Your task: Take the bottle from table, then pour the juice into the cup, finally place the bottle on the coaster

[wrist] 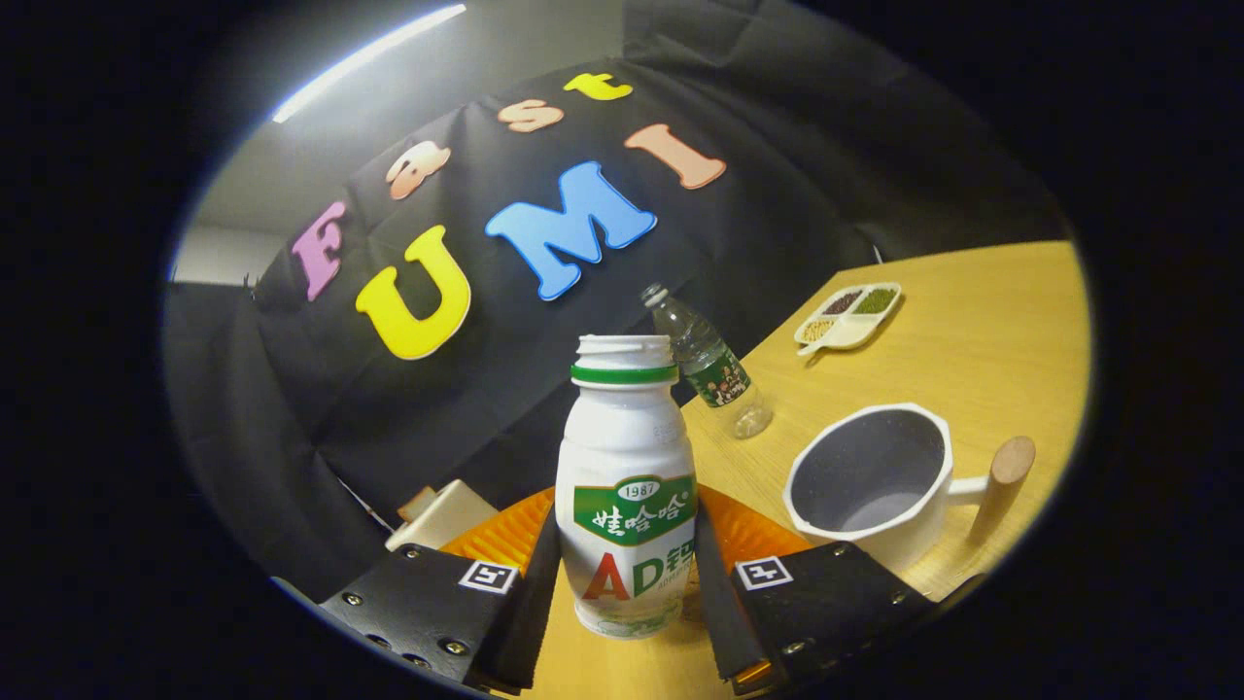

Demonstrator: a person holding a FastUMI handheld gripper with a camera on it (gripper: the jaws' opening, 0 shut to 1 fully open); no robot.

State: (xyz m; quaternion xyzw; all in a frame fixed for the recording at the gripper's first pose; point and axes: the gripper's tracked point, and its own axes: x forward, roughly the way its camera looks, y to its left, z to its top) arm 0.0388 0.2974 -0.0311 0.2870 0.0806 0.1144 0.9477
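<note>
Black, plate-like fingers of the gripper (627, 583) stand either side of a white plastic drink bottle with a green neck ring and green label (627, 486); both inner pads lie against its lower body, so the gripper reads as closed on the bottle. The bottle stands upright relative to the fingers, its mouth uncapped; whether its base rests on the worktop or hangs just clear of it cannot be told. Behind the bottle, an orange ribbed round coaster (748, 530) shows on both sides of it. Right of the fingers and near them sits a white cup with a grey inside and a wooden peg handle (870, 486), its mouth open and apparently empty. Beyond the bottle, a clear plastic water bottle with a dark label (714, 365) stands on the yellow wooden worktop (972, 340). Further off lies a white divided dish holding small grains or beans (848, 316). A cream box-shaped object (442, 515) sits left of the coaster, partly hidden. Judged stage: bottle taken, pour pending. Risks: the open mouth could spill early if tilted before reaching the cup; a low grip on a smooth body may let the bottle pivot or slip during the pour; a swing toward the cup could knock its handle.
</note>
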